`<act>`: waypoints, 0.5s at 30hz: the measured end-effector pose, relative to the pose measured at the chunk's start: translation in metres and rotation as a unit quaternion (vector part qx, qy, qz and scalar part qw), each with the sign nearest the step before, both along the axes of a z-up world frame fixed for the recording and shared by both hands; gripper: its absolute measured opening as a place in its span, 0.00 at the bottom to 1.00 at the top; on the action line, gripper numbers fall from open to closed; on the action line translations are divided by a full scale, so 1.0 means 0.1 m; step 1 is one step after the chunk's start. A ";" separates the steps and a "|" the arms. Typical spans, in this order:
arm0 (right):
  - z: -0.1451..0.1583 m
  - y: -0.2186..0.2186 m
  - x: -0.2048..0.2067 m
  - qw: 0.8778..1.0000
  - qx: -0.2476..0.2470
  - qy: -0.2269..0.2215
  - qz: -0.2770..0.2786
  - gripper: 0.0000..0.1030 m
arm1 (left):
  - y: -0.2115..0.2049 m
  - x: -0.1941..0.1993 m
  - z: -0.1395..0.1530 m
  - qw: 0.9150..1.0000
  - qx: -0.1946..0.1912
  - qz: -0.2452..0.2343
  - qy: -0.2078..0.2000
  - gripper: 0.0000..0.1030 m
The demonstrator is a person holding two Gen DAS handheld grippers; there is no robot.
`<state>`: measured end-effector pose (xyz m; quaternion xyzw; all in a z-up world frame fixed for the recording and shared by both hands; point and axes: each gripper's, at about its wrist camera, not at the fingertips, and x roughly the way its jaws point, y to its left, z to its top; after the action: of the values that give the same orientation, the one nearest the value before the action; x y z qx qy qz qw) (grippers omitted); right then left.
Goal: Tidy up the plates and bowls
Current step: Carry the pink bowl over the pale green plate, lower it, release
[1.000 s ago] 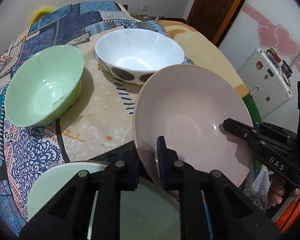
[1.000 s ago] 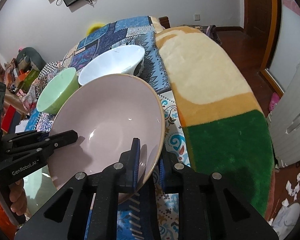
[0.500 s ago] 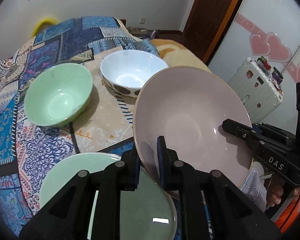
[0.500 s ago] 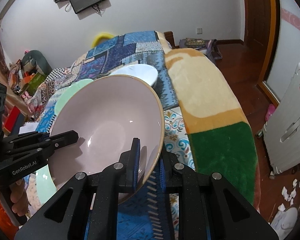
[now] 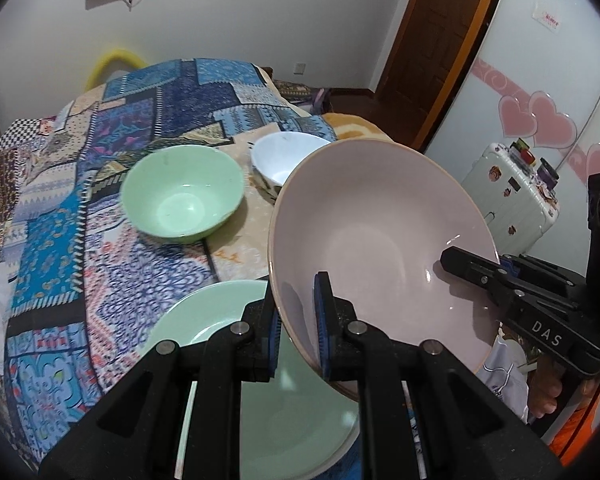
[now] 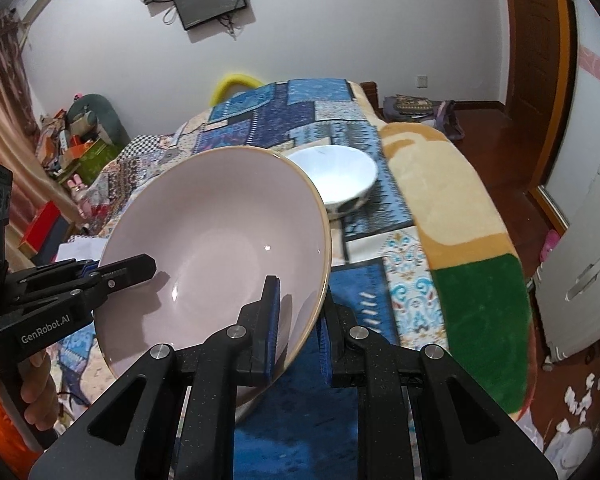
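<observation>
Both tongs clamped on opposite rims of pink bowl (image 5: 380, 240): left tongs (image 5: 298, 328) on the near-left edge, right tongs (image 6: 300, 320) on the far side. Bowl raised higher off bed (image 5: 112, 264) than a second ago, tilted, hanging above green plate (image 5: 220, 312). Green bowl (image 5: 182, 194) and white bowl (image 5: 284, 158) beyond, untouched. Judged: lift done, carry toward a stack pending.
</observation>
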<state>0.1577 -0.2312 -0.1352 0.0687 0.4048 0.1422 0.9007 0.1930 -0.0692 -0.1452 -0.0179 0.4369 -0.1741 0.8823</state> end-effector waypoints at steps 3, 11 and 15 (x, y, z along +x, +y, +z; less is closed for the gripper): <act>0.03 0.15 -0.04 1.000 -0.001 -0.003 0.011 0.15 | 0.16 -0.11 0.07 1.000 -0.002 0.010 -0.008 0.14; 0.06 0.57 -0.14 0.999 0.006 -0.010 0.044 0.16 | 0.64 -0.40 0.15 0.999 -0.007 0.042 -0.016 0.14; 0.03 0.82 -0.19 0.997 0.010 -0.013 0.069 0.16 | 0.91 -0.56 0.18 0.998 -0.001 0.063 -0.019 0.14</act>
<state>0.1387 -0.1492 -0.1319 0.0474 0.3958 0.2092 0.8929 0.1371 0.0213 -0.1276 -0.0429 0.4177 -0.1192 0.8997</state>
